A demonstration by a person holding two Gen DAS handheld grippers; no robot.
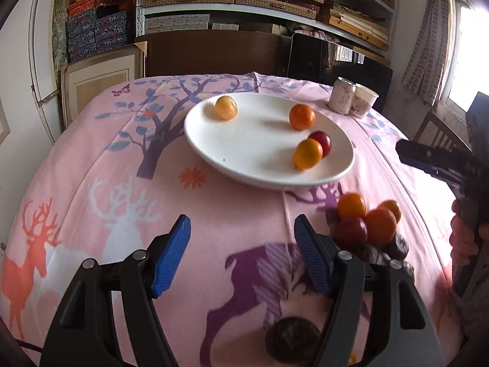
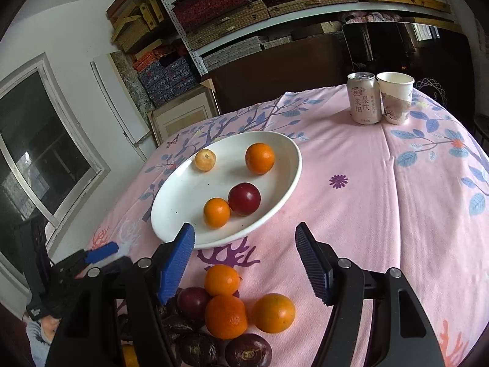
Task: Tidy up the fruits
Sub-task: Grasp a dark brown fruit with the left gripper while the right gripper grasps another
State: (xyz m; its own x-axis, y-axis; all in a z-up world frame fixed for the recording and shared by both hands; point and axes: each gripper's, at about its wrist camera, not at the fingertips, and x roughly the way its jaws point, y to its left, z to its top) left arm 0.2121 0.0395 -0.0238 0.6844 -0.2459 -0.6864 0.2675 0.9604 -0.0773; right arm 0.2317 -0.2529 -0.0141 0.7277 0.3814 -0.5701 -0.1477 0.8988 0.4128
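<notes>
Four fruits were seen on the white plate (image 2: 284,180); both the left claw (image 1: 243,253) and right claw (image 2: 244,263) were held released, nothing gripped.

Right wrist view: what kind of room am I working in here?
Probably a home storeroom used as a dining spot: metal shelves stacked with woven boxes, and a table under a pink deer-print cloth.

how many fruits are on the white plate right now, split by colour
On the white plate:
orange: 2
pale yellow-tan: 1
dark red: 1
Total: 4
</notes>
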